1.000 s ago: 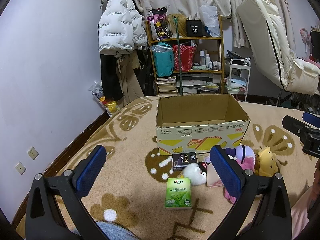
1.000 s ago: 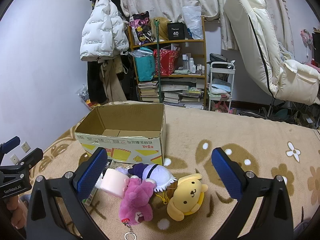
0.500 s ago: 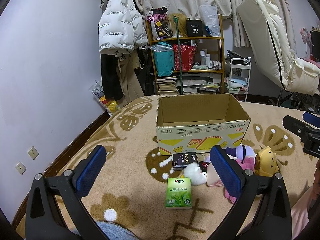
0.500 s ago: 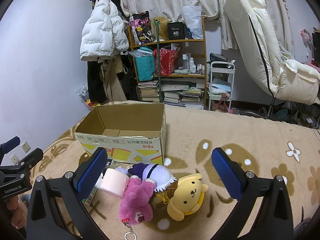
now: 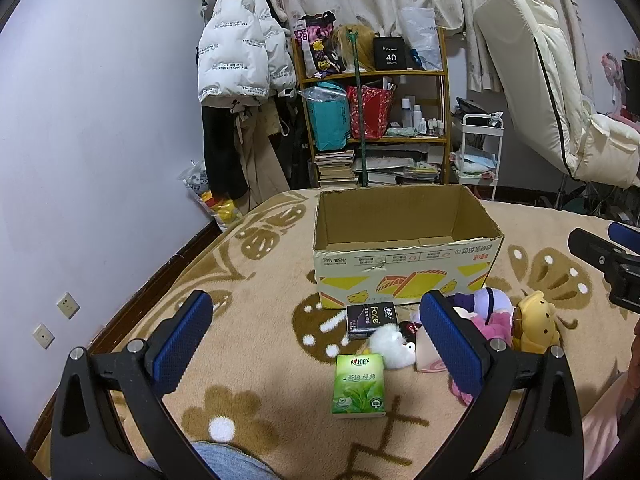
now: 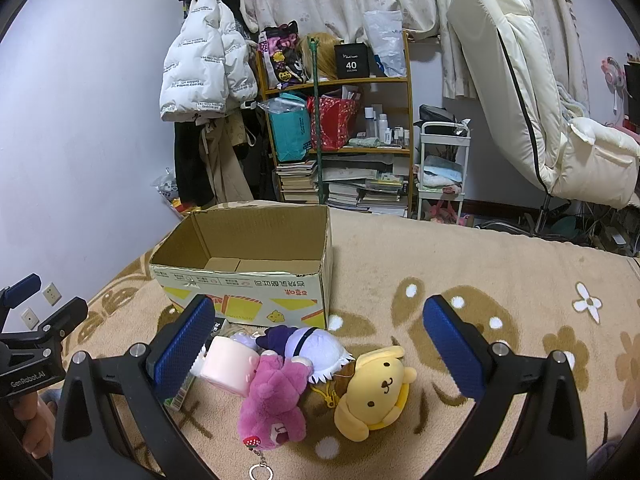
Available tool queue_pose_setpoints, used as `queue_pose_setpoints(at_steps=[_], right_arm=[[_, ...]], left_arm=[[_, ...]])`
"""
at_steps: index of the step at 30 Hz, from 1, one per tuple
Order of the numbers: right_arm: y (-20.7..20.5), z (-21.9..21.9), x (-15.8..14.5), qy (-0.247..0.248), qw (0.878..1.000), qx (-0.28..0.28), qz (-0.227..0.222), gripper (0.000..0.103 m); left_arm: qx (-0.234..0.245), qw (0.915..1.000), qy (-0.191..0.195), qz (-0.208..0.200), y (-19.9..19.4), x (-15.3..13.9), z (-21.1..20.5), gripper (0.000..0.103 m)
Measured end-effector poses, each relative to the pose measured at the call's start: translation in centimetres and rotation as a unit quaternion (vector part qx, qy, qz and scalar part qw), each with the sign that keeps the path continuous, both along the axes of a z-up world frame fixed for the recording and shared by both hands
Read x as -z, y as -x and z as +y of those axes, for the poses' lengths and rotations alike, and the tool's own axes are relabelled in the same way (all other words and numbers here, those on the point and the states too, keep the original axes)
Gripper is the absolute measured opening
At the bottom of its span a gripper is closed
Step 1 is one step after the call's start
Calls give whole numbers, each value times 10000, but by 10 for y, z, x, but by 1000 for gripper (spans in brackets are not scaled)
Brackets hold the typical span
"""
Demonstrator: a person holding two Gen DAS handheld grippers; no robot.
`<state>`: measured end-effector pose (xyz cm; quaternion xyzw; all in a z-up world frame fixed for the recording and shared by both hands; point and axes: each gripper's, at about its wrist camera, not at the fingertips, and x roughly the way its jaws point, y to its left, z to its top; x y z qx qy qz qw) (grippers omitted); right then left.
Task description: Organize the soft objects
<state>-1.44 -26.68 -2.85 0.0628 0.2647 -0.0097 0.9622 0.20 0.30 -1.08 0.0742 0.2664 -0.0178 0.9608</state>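
We see a big open cardboard box (image 5: 404, 248) sitting on a tan blanket (image 5: 256, 288) with brown flowers. The box looks empty inside. The soft toys lie in a little pile just in front of the box. There is a yellow dog toy (image 6: 376, 388), a pink bear toy (image 6: 272, 404), a purple and white toy (image 6: 312, 348) and a small white fluffy toy (image 5: 390, 346). A green tissue pack (image 5: 359, 385) lies near the fluffy toy, and a black pack (image 5: 371, 320) lies right by the box. Our left tongs (image 5: 316, 340) are wide open and hold nothing. Our right tongs (image 6: 320, 344) are wide open too, above the toys, holding nothing.
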Motion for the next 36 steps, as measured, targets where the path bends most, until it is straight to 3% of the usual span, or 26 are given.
queue_pose_setpoints(at_steps=[11,18,26,36], right_arm=[[-1,0,1,-4,10000,-3,12,103],[-6,0,4,-46,9999,18,150,103],[-29,-13,31,-440,9952,169,853,103],[-54,-46,70,-1373,9706,542,1902,103]], left_arm=[[-69,10000,21,36,0,9,10,102],[-59,9993,-89,364,-9,12,5,102],[-123,9940,-76,1085,-39,26,1,102],[-180,9802,-49,1973,-74,55,-8,102]])
